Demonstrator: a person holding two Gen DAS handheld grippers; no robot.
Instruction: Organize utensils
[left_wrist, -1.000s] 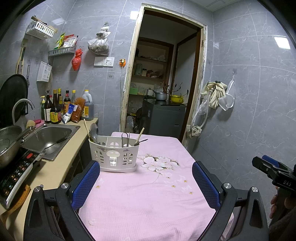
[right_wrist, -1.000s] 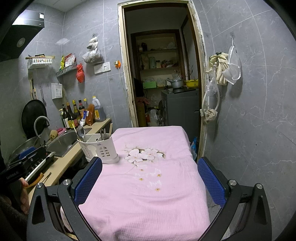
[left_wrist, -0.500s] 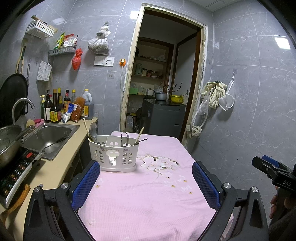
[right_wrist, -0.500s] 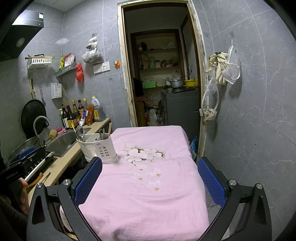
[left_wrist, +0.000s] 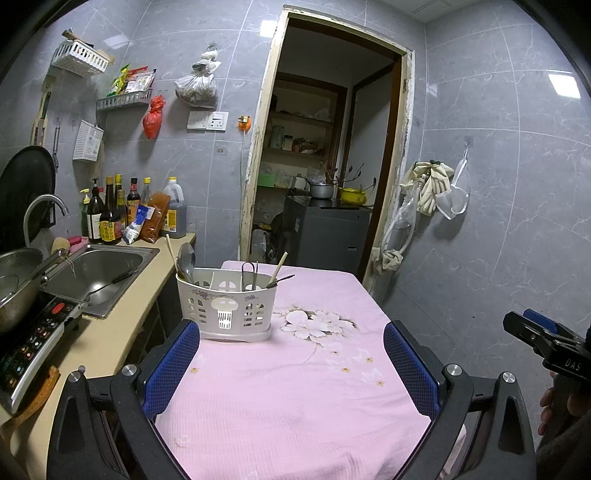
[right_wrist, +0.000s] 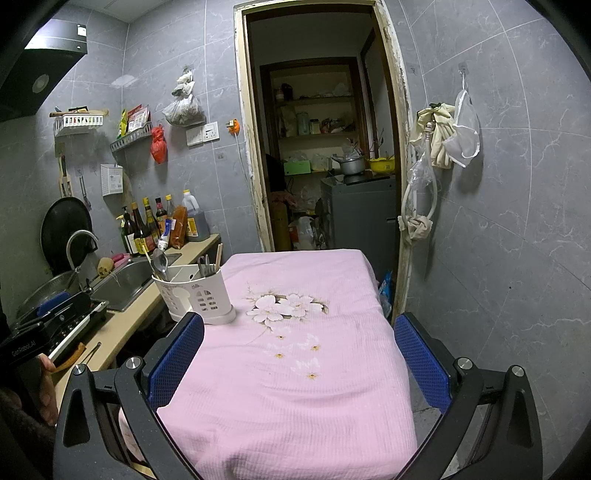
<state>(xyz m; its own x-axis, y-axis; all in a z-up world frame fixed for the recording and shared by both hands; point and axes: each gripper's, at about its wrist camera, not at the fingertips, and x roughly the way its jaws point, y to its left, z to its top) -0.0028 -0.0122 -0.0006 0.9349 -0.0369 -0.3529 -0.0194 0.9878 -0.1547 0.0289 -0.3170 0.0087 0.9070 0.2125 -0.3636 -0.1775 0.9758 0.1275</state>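
left gripper (left_wrist: 291, 365) above the near end of the pink-clothed desk (left_wrist: 295, 398), fingers (left_wrist: 171, 363) spread wide, gripping nothing. right gripper (right_wrist: 301, 360) likewise wide and bare. white utensil holder (left_wrist: 227, 306) upright at the desk's far left corner beside the sink (left_wrist: 96, 269), with spoon (left_wrist: 185, 260), chopsticks (left_wrist: 279, 264) and tongs (left_wrist: 248, 273) inside.

We cannot see into the white utensil caddy (left_wrist: 226, 307): its walls hide the lower parts of the spoon (left_wrist: 186, 260), the chopsticks (left_wrist: 278, 264) and the metal pieces beside them, too small for us to name. The pan (left_wrist: 16, 282) on the cooktop is cut off at the left wrist view's edge. Of the right gripper (left_wrist: 546, 341) we see only a side portion at that view's right edge, so its jaws stay hidden there. Bottle labels by the sink (left_wrist: 99, 273) are unreadable to us.
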